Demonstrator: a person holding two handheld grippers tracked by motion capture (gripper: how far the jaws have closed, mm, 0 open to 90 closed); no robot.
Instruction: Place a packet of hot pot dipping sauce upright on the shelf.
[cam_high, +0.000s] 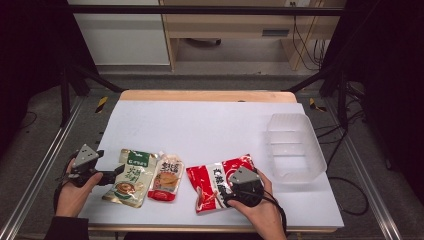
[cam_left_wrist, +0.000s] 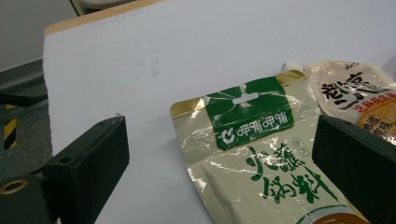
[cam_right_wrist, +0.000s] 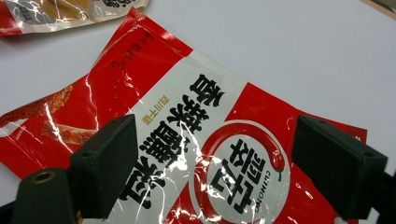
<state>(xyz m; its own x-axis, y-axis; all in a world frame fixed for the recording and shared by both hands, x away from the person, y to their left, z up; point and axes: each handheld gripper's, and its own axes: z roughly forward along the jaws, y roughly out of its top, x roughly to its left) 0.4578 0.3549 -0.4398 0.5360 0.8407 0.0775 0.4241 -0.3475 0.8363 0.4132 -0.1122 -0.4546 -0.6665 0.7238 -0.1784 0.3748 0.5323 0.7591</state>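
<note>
overhead, the right gripper hangs open above the red pouch; the left gripper gapes beside the green pouch.

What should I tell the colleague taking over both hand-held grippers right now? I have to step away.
Left hand-held gripper: jaws open, at the left edge of the green and gold pouch, nothing held.
Right hand-held gripper: jaws open, poised above the red and white packet, nothing gripped.
Things: three packets lie flat at the near side of the white table; the small orange pouch lies between the other two. The clear plastic bin stands at the right and looks empty.
Done: nothing in the bin.
Left: probably grasp each packet and put it in the bin.
</note>
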